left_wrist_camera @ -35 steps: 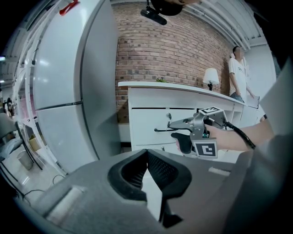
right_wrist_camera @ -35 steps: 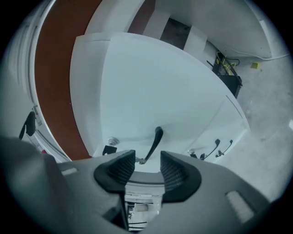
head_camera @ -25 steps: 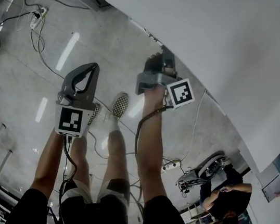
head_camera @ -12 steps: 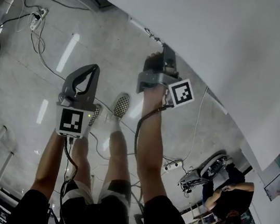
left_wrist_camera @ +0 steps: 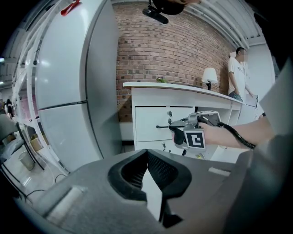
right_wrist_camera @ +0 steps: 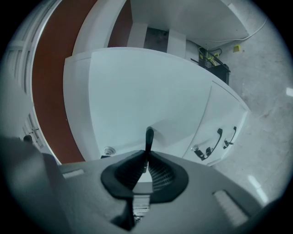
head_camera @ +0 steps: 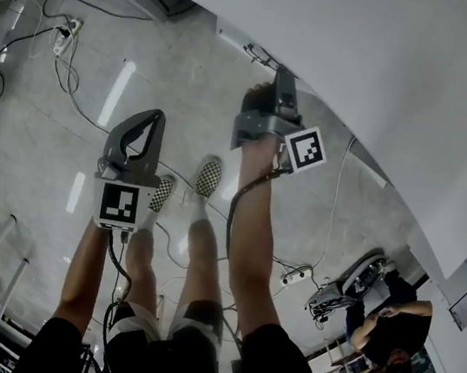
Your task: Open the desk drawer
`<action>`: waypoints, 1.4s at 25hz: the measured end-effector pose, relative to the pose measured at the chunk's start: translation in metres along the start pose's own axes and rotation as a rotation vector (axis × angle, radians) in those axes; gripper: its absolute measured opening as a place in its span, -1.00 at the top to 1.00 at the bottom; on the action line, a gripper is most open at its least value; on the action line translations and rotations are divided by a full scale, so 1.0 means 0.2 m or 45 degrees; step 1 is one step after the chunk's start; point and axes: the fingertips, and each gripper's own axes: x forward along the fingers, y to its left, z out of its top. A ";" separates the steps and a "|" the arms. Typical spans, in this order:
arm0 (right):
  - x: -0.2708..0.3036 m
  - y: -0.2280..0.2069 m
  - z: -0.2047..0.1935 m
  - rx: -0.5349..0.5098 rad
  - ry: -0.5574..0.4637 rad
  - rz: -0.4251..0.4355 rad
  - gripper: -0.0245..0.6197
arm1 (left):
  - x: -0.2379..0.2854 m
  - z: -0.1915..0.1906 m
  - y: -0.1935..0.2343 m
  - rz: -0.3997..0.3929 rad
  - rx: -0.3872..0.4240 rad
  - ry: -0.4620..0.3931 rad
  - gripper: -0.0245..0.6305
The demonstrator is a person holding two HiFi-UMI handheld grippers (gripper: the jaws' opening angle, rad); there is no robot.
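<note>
The white desk (head_camera: 382, 82) fills the upper right of the head view. My right gripper (head_camera: 273, 91) reaches under its edge to the top drawer (left_wrist_camera: 149, 121). In the right gripper view the drawer's black handle (right_wrist_camera: 149, 136) stands between the pads of my right gripper (right_wrist_camera: 146, 157). Its jaws are closing, and the pads press on the handle. The left gripper view shows this from the side, with my right gripper (left_wrist_camera: 175, 131) at the handle (left_wrist_camera: 161, 126). My left gripper (head_camera: 150, 115) hangs over the floor, left of the desk. Its jaws (left_wrist_camera: 147, 154) are shut on nothing.
A tall white fridge (left_wrist_camera: 68, 91) stands left of the desk. Cables (head_camera: 66, 80) and a power strip (head_camera: 62, 31) lie on the floor. Two lower drawer handles (right_wrist_camera: 219, 136) show at right. A person (left_wrist_camera: 238, 73) stands behind the desk; another (head_camera: 387, 324) sits at lower right.
My right gripper has rolled a little at the desk edge, otherwise staying in place. The left gripper has hardly moved.
</note>
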 end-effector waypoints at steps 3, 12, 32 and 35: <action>-0.01 -0.01 -0.02 0.007 -0.006 -0.002 0.84 | -0.02 -0.02 0.00 -0.001 0.008 -0.001 0.89; -0.09 -0.02 -0.07 0.006 -0.014 -0.010 0.84 | -0.06 -0.02 -0.01 -0.025 0.025 0.004 0.89; -0.37 -0.06 -0.25 0.012 -0.014 -0.050 0.84 | -0.25 -0.06 -0.03 -0.059 0.066 -0.038 0.89; -0.41 -0.07 -0.29 0.011 -0.013 -0.055 0.84 | -0.29 -0.08 -0.03 -0.065 0.072 -0.038 0.89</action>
